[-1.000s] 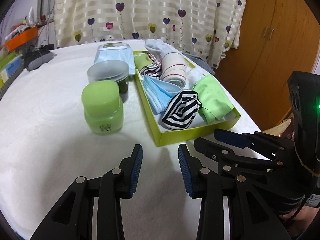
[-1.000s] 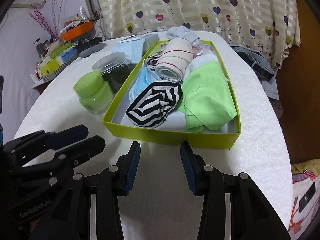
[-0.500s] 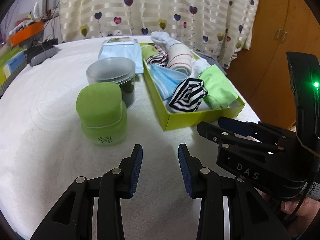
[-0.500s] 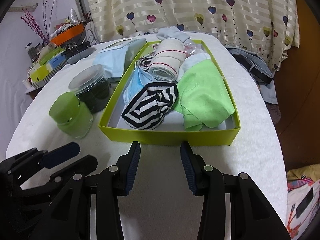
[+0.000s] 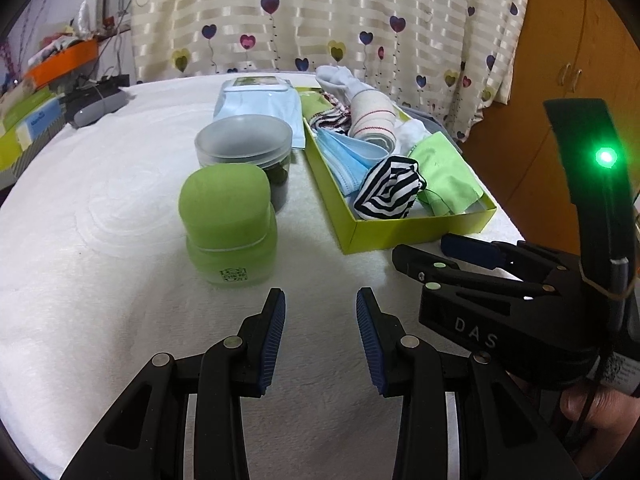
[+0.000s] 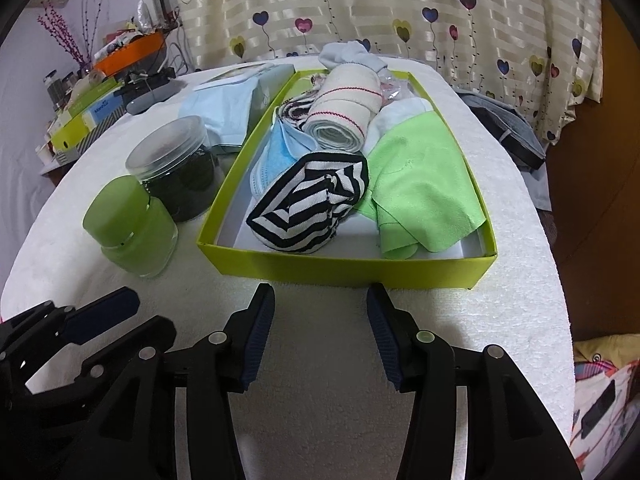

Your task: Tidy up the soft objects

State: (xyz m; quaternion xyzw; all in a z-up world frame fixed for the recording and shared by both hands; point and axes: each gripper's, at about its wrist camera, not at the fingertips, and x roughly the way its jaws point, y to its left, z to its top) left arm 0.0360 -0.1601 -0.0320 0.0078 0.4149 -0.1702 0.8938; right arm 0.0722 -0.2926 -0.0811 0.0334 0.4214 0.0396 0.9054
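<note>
Soft things fill the lime-green box, my landmark. Going left to right inside it: blue face masks, a black-and-white striped cloth, a rolled cream bandage behind, a bright green cloth. Left of the box stand a green jar and a clear jar holding something dark. My left gripper is open and empty. My right gripper, just before the box, has just been opening, with nothing between its jaws.

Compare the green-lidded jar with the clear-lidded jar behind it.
The green jar with the rounded green lid is frosted green all over; the clear jar with the flat translucent lid shows dark contents. The green one stands nearer the grippers. Both are upright, closed, on the white cloth beside the box.
</note>
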